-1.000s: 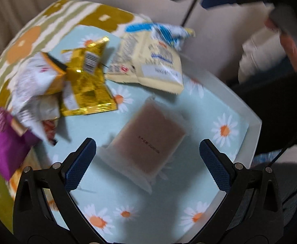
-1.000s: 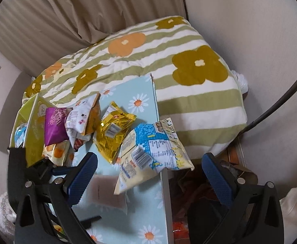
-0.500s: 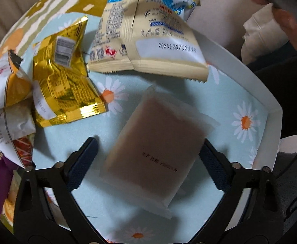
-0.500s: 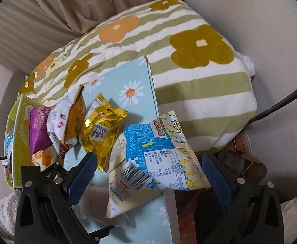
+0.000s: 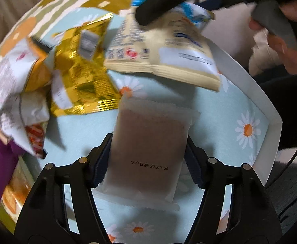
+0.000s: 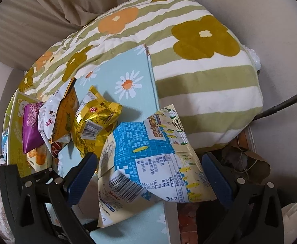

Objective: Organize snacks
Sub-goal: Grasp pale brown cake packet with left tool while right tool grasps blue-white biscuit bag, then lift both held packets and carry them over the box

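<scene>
Left tool (image 5: pixel 148 158) amid crowding snack bags (image 5: pixel 83 77)

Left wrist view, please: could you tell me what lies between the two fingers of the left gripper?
In the left wrist view, the brown translucent snack packet sits between the left gripper fingers, which touch its two sides.

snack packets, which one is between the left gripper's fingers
The frosted brown packet: the left gripper has closed on its sides. The gold packet and cream-and-blue bag lie beyond it.
</scene>
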Demonstrator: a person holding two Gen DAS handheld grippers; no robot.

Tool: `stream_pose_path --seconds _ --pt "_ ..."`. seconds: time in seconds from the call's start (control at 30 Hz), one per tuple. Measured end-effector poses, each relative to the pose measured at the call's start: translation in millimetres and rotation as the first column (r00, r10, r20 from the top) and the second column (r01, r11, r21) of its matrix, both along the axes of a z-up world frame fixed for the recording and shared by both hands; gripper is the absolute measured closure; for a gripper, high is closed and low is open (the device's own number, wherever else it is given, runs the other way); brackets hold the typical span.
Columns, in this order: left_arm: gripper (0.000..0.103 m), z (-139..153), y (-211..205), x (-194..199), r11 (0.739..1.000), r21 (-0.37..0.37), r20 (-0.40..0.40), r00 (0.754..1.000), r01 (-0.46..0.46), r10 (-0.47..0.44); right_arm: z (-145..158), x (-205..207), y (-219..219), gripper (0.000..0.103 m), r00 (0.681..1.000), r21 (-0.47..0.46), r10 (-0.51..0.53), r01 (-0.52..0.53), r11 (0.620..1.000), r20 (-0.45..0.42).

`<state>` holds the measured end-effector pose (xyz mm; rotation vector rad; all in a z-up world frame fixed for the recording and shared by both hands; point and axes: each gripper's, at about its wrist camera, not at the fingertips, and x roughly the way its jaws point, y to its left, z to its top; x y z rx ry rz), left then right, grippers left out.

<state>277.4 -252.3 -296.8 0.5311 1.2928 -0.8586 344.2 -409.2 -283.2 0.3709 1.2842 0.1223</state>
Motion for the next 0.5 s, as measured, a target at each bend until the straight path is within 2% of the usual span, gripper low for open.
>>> stream_pose_path --seconds 0.33,0.43,0.5 --pt "0.042 7.6 29.2 6.6 0.994 -0.011 0.003 0.994 -0.109 0.109 -7.9 3.0 7.1 0.001 0.999 -0.001 0.035 -0.035 0.999 0.0" --pt "0.042 11.3 35.3 7.7 0.988 -0.027 -0.003 0.988 -0.152 0.152 -7.9 2.6 10.3 0.004 0.998 -0.012 0.055 -0.055 0.998 0.008" --pt "0.043 13.6 39.5 8.3 0.983 -0.037 -0.005 0.984 -0.18 0.18 -7.2 1.5 14.0 0.012 0.997 -0.031 0.08 -0.08 0.996 0.011"
